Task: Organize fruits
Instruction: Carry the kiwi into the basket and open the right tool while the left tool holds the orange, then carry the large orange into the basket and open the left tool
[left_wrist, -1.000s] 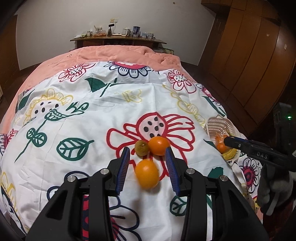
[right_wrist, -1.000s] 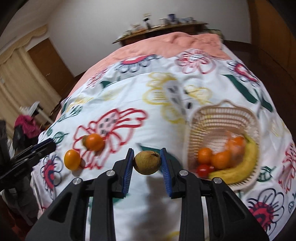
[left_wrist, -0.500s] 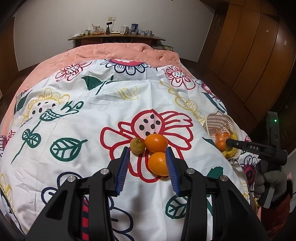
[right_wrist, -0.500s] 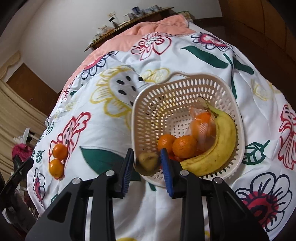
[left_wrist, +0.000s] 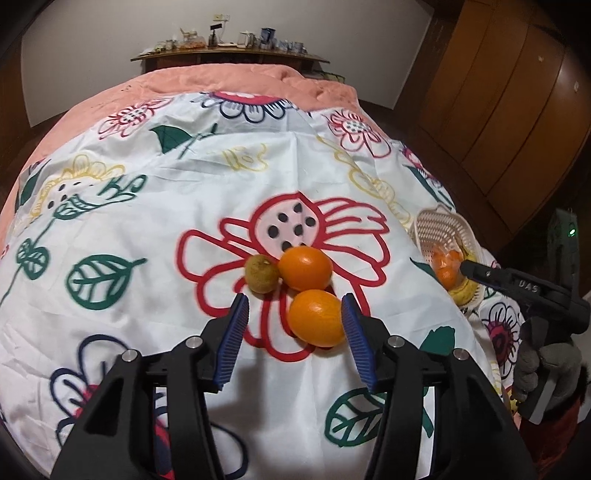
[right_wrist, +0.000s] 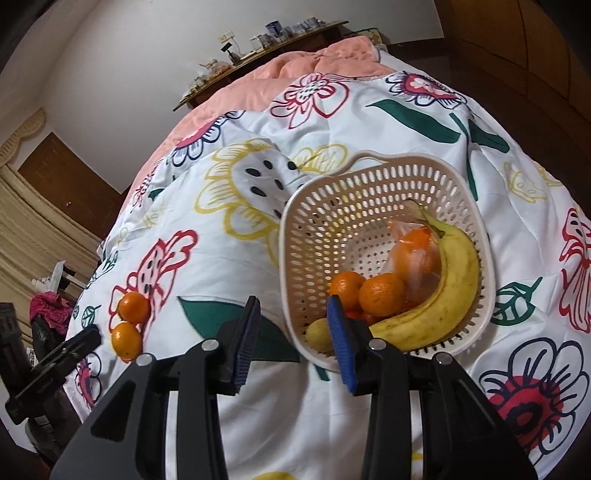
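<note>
Found the left gripper (left_wrist: 295, 328) partway open, only just widened, straddling the near orange (left_wrist: 316, 321) at lower centre: close against the right-hand pad, clear of the left-hand one, not yet pinched. Needed a small shift toward frame right to centre the fruit, then a lower reach and a gentle close, to avoid nudging it into the far orange (left_wrist: 304, 267) and the brownish fruit (left_wrist: 261, 274) just above.

Found the right gripper (right_wrist: 293, 341) narrowly open as well, only just parted, holding nothing, spanning the near rim of the basket (right_wrist: 369, 173), with a pale fruit (right_wrist: 317, 335) inside by the right-hand pad, beside more oranges and a banana (right_wrist: 443, 295).

Worked on a soft, creased bed cover (left_wrist: 147, 221), white with large printed flowers, over a pink blanket (left_wrist: 221, 77) toward the top. Beyond: a cluttered wooden shelf (left_wrist: 229, 55) against a pale wall, brown wardrobe doors (left_wrist: 498, 92) at upper right.
</note>
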